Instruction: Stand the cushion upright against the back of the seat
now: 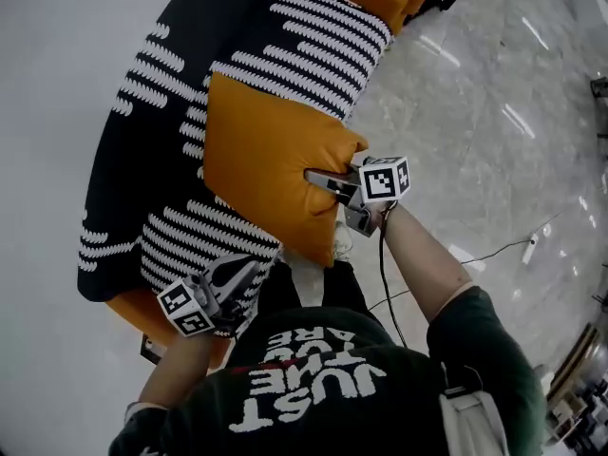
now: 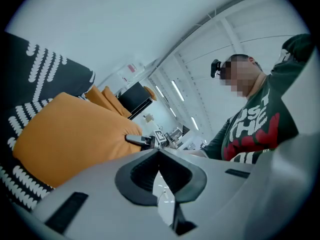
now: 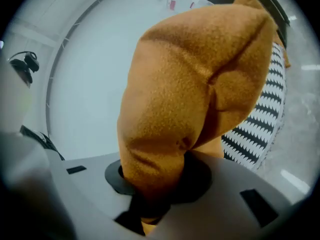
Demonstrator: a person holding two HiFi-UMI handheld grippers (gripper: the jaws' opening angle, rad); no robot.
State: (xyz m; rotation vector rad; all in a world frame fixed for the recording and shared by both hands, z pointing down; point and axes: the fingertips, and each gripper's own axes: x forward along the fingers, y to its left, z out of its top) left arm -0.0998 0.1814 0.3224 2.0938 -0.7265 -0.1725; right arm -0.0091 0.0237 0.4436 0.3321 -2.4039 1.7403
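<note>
Above the striped seat (image 1: 157, 164), orange cushion (image 1: 266, 160) tight in right tool (image 1: 318, 180); left tool (image 1: 247, 270) narrow, empty.

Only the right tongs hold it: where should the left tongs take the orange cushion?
Probably the free edge of the orange cushion nearest the left tongs, coming from the near side: it tapers thin, opposite the right tongs; the middle is puffy.

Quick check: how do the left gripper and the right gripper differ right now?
The right gripper is clamped on a fold of the orange cushion, while the left gripper has its jaws together on nothing. The right gripper sits at the cushion's edge; the left gripper is apart from the cushion, near the striped seat. Both carry a marker cube and are held by the person.
</note>
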